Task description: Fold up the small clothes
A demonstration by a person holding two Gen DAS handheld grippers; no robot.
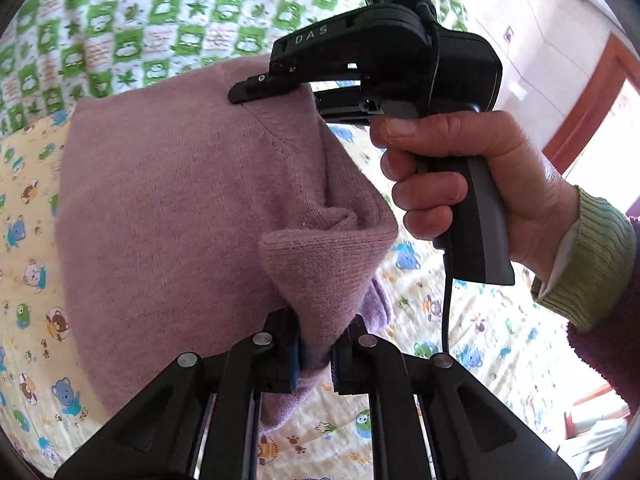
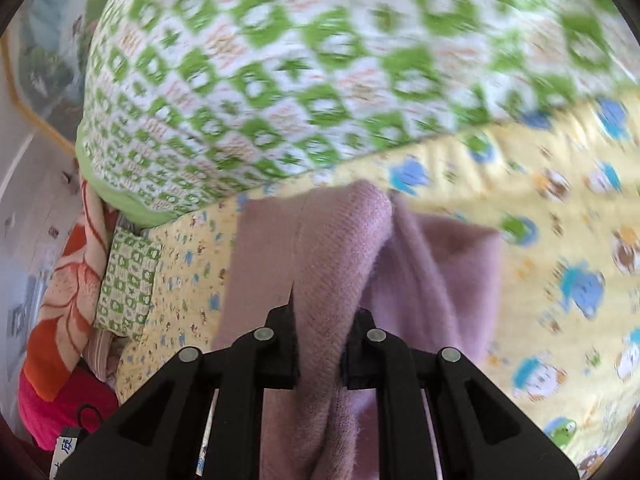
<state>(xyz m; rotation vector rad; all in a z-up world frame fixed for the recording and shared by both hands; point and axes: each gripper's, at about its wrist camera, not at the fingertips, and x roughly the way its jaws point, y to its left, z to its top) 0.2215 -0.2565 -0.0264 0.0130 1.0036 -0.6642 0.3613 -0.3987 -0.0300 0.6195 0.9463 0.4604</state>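
Observation:
A small mauve knitted garment [image 1: 172,208] hangs between both grippers above a yellow cartoon-print bedsheet [image 1: 28,248]. My left gripper [image 1: 316,356] is shut on a bunched corner of the garment at the bottom of the left wrist view. My right gripper [image 1: 264,90], held by a hand [image 1: 472,184], shows in the same view pinching the garment's upper edge. In the right wrist view my right gripper [image 2: 320,360] is shut on a thick fold of the garment [image 2: 340,248], which drapes down over the sheet [image 2: 560,208].
A green-and-white patterned quilt [image 2: 280,72] is heaped at the far side of the bed; it also shows in the left wrist view [image 1: 160,20]. Orange floral and red bedding [image 2: 60,320] lies at the left. A wall and wooden door frame [image 1: 592,92] stand to the right.

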